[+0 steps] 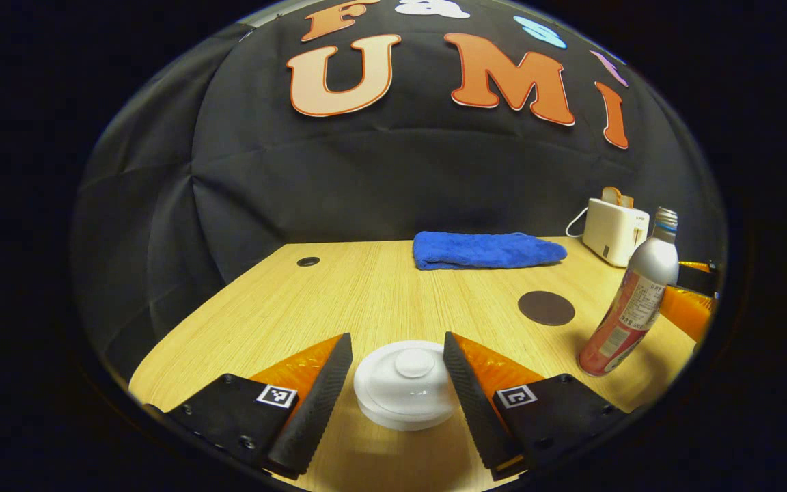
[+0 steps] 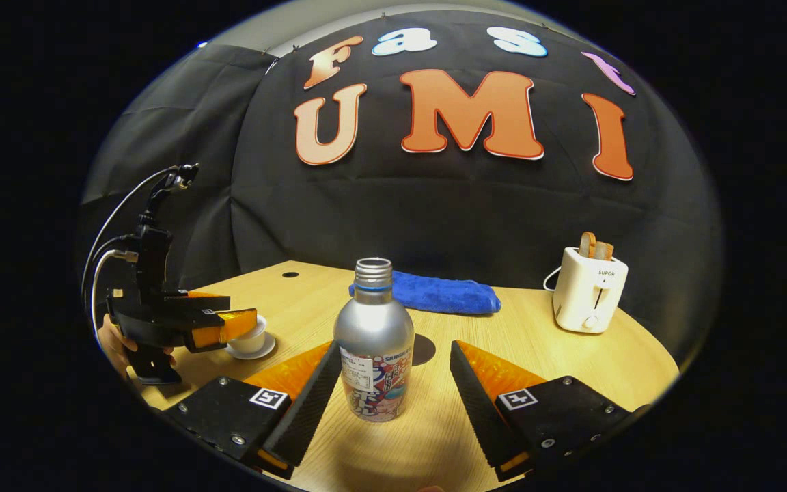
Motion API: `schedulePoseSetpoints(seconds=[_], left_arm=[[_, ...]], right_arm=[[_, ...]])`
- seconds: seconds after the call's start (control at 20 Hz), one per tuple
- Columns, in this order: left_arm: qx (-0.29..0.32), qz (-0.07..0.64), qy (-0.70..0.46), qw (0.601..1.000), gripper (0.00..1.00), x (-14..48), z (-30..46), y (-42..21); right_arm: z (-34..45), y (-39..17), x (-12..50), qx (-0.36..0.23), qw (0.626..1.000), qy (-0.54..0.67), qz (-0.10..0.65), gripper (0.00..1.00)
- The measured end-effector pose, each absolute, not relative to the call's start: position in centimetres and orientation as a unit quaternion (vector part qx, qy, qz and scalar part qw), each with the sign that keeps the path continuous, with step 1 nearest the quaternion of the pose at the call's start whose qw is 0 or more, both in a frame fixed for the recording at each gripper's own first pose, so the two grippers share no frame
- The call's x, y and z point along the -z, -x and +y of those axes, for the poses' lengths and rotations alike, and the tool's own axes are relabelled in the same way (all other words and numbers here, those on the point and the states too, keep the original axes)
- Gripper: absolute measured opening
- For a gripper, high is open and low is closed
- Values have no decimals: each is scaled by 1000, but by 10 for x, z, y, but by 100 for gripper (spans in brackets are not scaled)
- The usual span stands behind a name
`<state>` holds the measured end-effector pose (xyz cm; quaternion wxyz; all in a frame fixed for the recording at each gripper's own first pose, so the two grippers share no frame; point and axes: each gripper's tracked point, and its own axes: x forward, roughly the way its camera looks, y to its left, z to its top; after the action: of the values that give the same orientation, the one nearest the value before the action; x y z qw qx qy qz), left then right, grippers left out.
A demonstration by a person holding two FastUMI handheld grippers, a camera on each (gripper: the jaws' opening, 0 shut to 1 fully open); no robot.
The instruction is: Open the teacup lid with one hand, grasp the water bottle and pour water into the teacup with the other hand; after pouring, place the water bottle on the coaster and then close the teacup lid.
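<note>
Left gripper (image 1: 397, 372) wide open, ribbed fingers flanking round glossy lid (image 1: 407, 384) on cup, no contact; right gripper (image 2: 393, 383) wide open astride upright metal bottle (image 2: 374, 342); flat round coaster (image 1: 546, 307) on woodgrain table (image 1: 339, 294).

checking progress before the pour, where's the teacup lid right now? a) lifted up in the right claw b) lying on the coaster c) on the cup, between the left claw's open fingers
c: the white lid sits on the cup, between the open fingers of the left claw, neither finger touching it.
</note>
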<state>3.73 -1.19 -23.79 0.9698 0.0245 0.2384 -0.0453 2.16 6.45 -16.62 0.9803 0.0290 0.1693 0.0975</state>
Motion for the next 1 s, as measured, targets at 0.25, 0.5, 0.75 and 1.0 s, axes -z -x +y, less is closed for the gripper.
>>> schedulePoseSetpoints(seconds=[0.25, 0.5, 0.75, 1.0], left_arm=[[52, 243, -34, 968, 75, 243, -17, -39], [55, 232, -39, 970, 52, 240, -20, -44], [54, 225, -32, 972, 40, 241, -20, -47], [50, 209, -22, 976, 29, 233, -18, -48]], right_arm=[[67, -26, 174, -107, 977, -34, 179, 96], [68, -28, 177, -111, 976, -34, 182, 96], [70, -29, 181, -113, 975, -32, 187, 96], [74, -30, 194, -115, 972, -21, 206, 96]])
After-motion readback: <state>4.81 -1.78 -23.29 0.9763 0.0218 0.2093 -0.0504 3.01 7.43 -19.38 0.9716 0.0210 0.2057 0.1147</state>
